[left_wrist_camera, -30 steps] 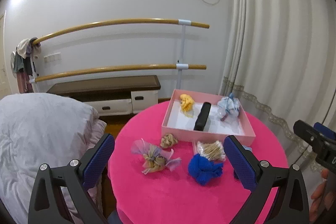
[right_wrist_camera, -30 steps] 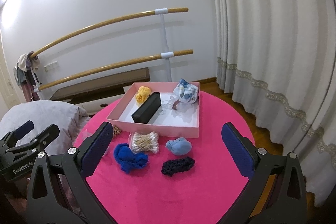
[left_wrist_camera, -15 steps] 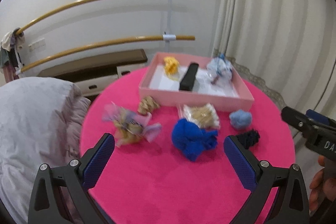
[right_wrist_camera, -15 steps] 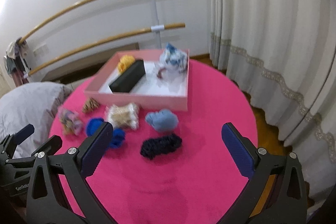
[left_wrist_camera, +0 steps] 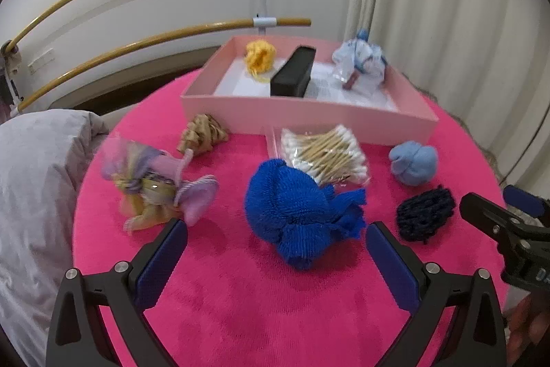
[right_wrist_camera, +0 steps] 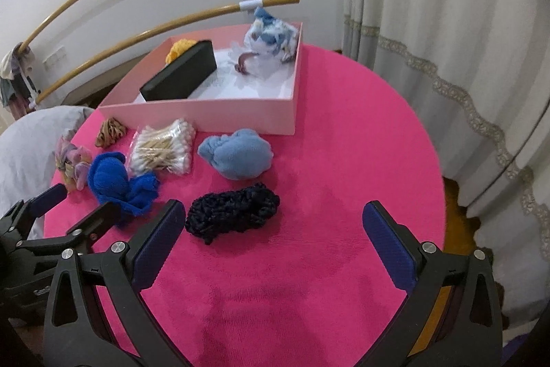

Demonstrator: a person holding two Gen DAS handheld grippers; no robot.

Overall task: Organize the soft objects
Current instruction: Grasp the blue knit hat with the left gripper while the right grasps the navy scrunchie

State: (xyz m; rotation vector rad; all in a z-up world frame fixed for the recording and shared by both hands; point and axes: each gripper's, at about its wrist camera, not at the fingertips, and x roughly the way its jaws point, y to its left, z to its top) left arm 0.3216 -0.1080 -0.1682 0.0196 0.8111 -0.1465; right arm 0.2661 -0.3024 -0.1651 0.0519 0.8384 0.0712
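On the round pink table (left_wrist_camera: 240, 305) lie a royal blue cloth bundle (left_wrist_camera: 299, 212), a lilac and yellow scrunchie (left_wrist_camera: 154, 184), a tan knitted piece (left_wrist_camera: 202, 135), a bag of cotton swabs (left_wrist_camera: 325, 153), a pale blue soft ball (left_wrist_camera: 412, 162) and a dark navy knitted piece (left_wrist_camera: 426, 214). My left gripper (left_wrist_camera: 276, 258) is open just short of the royal blue bundle. My right gripper (right_wrist_camera: 273, 241) hangs open near the navy piece (right_wrist_camera: 233, 212), to its right. The pink box (right_wrist_camera: 206, 114) holds a yellow scrunchie (left_wrist_camera: 259, 55), a black block (left_wrist_camera: 292, 76) and a blue-white bundle (left_wrist_camera: 361, 64).
A grey quilt (left_wrist_camera: 34, 195) bulges at the table's left edge. Wooden rails (left_wrist_camera: 172, 33) run along the wall behind. White curtains (right_wrist_camera: 447, 23) hang at the right, and wooden floor (right_wrist_camera: 457, 212) shows below the table's right rim.
Both grippers have come down and forward toward the table, so the objects loom larger. The left one now faces the royal blue bundle closely. Both stay open.
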